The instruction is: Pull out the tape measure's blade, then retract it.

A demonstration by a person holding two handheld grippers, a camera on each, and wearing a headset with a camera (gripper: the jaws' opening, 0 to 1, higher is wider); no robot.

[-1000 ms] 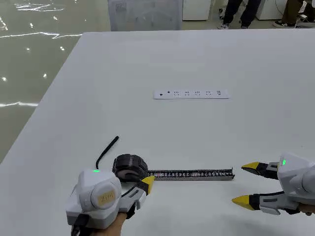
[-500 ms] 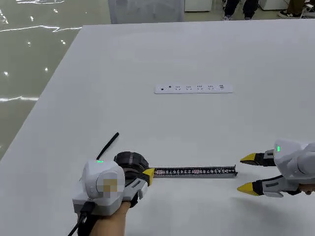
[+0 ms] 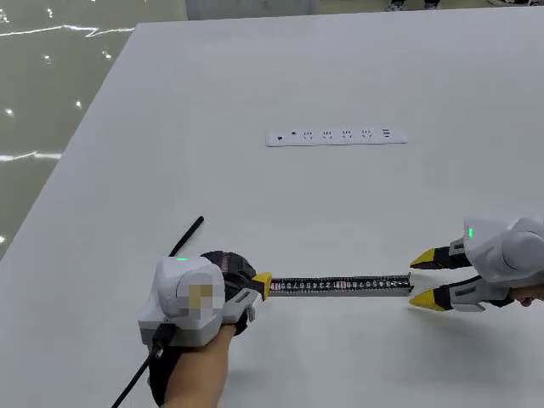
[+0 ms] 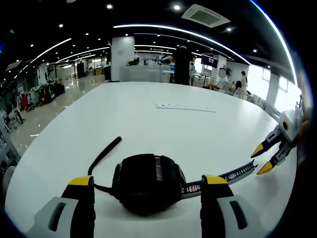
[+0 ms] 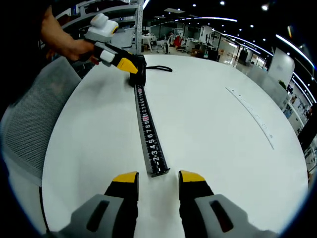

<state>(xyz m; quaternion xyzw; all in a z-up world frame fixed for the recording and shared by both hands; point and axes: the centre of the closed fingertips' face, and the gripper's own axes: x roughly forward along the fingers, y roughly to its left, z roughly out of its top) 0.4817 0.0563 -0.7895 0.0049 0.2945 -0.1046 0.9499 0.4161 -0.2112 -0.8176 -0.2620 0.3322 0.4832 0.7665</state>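
Tape measure case [image 4: 147, 184] near the tabletop's [image 3: 255, 85] near-left corner, my left tongs [image 4: 148, 181] wide astride it, blade [image 3: 340, 285] out along the near edge; right tongs [image 5: 158, 177] narrowly apart, empty, so I judge: close squarely on the blade's end, brace the case, feed back slowly.

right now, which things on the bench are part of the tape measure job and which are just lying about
In the job:
tape measure case, between the open jaws of the left gripper
blade, pulled out flat
right gripper, open at the blade's end

Just lying about:
white power strip, farther back
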